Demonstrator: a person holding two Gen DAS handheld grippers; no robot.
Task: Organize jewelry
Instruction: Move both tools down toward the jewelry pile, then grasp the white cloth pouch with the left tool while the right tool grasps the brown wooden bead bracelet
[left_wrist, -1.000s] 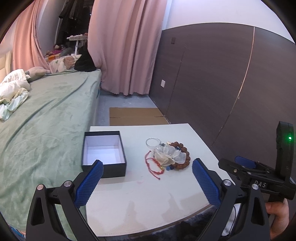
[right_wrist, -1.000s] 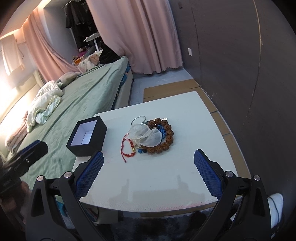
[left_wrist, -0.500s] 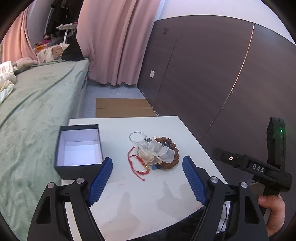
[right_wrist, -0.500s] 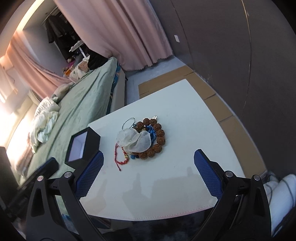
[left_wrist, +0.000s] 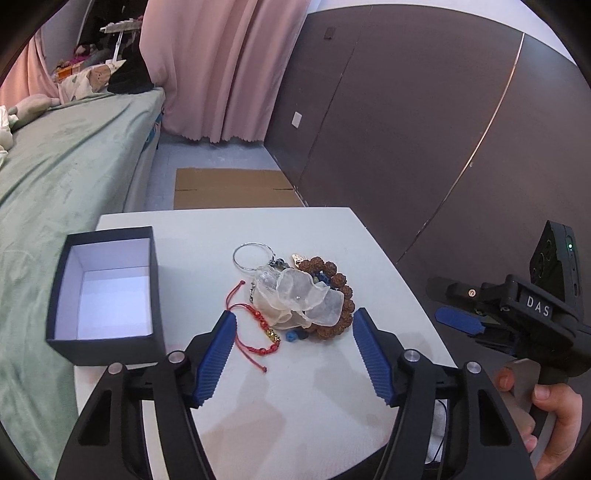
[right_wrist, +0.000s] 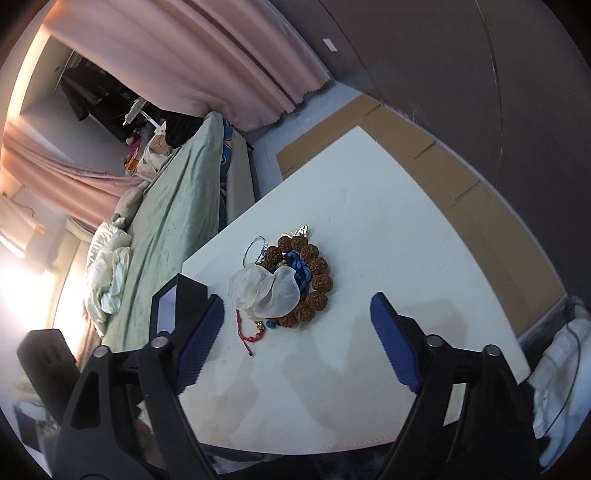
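A pile of jewelry lies mid-table: a sheer white flower piece (left_wrist: 299, 301) (right_wrist: 264, 291), a brown bead bracelet (left_wrist: 341, 295) (right_wrist: 316, 277), blue beads (right_wrist: 297, 267), a red cord bracelet (left_wrist: 255, 325) (right_wrist: 251, 334) and a silver ring (left_wrist: 253, 254). An open black box (left_wrist: 105, 291) with a white inside stands left of the pile; its corner shows in the right wrist view (right_wrist: 177, 299). My left gripper (left_wrist: 291, 350) is open and empty, just in front of the pile. My right gripper (right_wrist: 295, 339) is open and empty above the table's front, tilted; it also shows in the left wrist view (left_wrist: 458, 321).
The white table (left_wrist: 303, 387) (right_wrist: 388, 240) stands between a green bed (left_wrist: 55, 166) on the left and a dark panelled wall (left_wrist: 424, 129) on the right. Flat cardboard (left_wrist: 232, 188) lies on the floor behind the table. Pink curtains (left_wrist: 218, 66) hang at the back.
My left gripper has moved forward and right towards the jewelry pile, its jaws narrowing a little. My right gripper has tilted and come closer to the pile.
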